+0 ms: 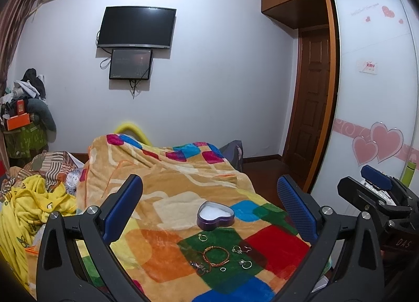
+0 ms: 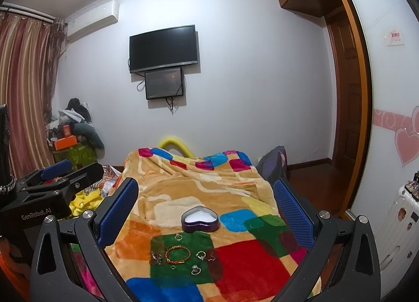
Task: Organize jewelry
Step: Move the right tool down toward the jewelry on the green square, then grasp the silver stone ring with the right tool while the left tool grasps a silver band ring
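Left wrist view: left gripper held above the bed, jaws spread wide, nothing between them. Beyond and between the blue pads sits a purple heart-shaped box, lid off, white lining showing, on a patchwork blanket. Nearer the camera, on a green patch, loose jewelry — an orange bracelet in the middle, a ring just in front of the box, more rings and small pieces scattered around the bracelet. All lie apart from the fingers. The right gripper shows at the right edge.

Right wrist view: right gripper likewise wide open and empty, above the blanket. Box centred between its pads; bracelet and ring on the green patch below it — slightly left of centre. Left gripper at the left edge.
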Demonstrator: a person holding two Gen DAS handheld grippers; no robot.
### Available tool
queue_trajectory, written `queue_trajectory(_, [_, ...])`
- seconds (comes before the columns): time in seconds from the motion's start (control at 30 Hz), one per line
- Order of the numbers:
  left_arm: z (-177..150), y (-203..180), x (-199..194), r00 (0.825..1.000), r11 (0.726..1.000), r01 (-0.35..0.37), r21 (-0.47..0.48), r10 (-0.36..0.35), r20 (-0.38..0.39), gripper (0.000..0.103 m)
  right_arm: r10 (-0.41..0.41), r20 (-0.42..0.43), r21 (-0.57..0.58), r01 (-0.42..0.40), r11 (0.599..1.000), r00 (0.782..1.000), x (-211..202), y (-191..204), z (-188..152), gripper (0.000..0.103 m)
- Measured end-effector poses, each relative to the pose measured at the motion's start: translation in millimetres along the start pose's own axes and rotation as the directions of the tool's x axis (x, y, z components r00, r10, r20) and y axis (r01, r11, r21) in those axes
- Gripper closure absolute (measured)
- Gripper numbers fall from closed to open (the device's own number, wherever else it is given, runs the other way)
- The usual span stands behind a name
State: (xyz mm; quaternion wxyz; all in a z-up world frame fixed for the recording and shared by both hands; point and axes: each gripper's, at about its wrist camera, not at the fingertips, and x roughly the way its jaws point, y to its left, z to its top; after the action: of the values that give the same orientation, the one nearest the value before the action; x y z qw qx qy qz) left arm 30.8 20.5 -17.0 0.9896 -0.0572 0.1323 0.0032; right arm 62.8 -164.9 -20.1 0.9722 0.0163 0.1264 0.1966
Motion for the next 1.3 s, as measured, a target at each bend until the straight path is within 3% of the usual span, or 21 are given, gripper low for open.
queue_trajectory(0.2, [-13.6, 15.1, 33.8, 0.996, 0.999, -0.034, -0.009, 0.033, -0.08, 0.0, -0.015, -0.094, -0.019, 0.013, 1.0, 0.995, 26.6, -7.4, -14.7, 0.001])
queue_trajectory(0.4, [-38.2, 36.3, 77.2, 0.973, 0.993, -0.115, -0.023, 0.108, -0.206, 0.0, 0.0, -0.266, -0.021, -0.005, 1.0, 0.964, 69.2, -16.2, -46.1, 0.001])
queue_trajectory(0.53, [-61.7, 47.5, 105.7, 0.945, 0.992, -0.127, 0.0, 0.121, -0.305, 0.006, 0.046, -0.387, -0.004, -0.052, 0.999, 0.921, 94.8, -21.9, -70.8, 0.001])
queue_trajectory(0.7, [-92.7, 53.1, 133.8, 0.887, 0.992, -0.11, 0.066, 0.128, -0.444, 0.016, 0.089, -0.481, 0.025, -0.087, 0.996, 0.872, 114.1, -29.1, -95.8, 0.002])
queue_trajectory(0.73, [-99.6, 53.5, 137.6, 0.871, 0.991, -0.104, 0.085, 0.132, -0.474, 0.017, 0.099, -0.498, 0.032, -0.096, 0.995, 0.862, 116.8, -30.0, -100.3, 0.005])
queue_trajectory(0.87, [-117.2, 52.0, 144.7, 0.836, 0.993, -0.062, 0.105, 0.109, -0.538, 0.022, 0.138, -0.549, 0.059, -0.127, 0.99, 0.824, 124.4, -32.6, -115.0, 0.016])
queue_trajectory(1.03, [-134.6, 44.2, 149.2, 0.791, 0.995, 0.007, 0.096, 0.053, -0.609, 0.041, 0.179, -0.591, 0.069, -0.172, 0.983, 0.786, 130.6, -24.8, -128.8, 0.035])
queue_trajectory(1.13, [-140.9, 37.6, 151.5, 0.776, 0.994, 0.046, 0.096, 0.025, -0.631, 0.048, 0.193, -0.606, 0.054, -0.202, 0.978, 0.772, 132.0, -19.3, -134.2, 0.043])
queue_trajectory(1.2, [-143.2, 32.8, 151.1, 0.777, 0.992, 0.064, 0.11, 0.02, -0.629, 0.051, 0.201, -0.609, 0.046, -0.219, 0.975, 0.767, 131.8, -16.9, -135.9, 0.048])
queue_trajectory(1.27, [-144.2, 31.2, 152.9, 0.769, 0.991, 0.089, 0.097, -0.007, -0.639, 0.061, 0.205, -0.611, 0.038, -0.23, 0.972, 0.765, 134.4, -14.8, -136.7, 0.055])
queue_trajectory(1.3, [-145.3, 30.6, 155.6, 0.756, 0.991, 0.11, 0.078, -0.032, -0.653, 0.068, 0.209, -0.612, 0.036, -0.237, 0.971, 0.763, 135.0, -14.4, -137.2, 0.058])
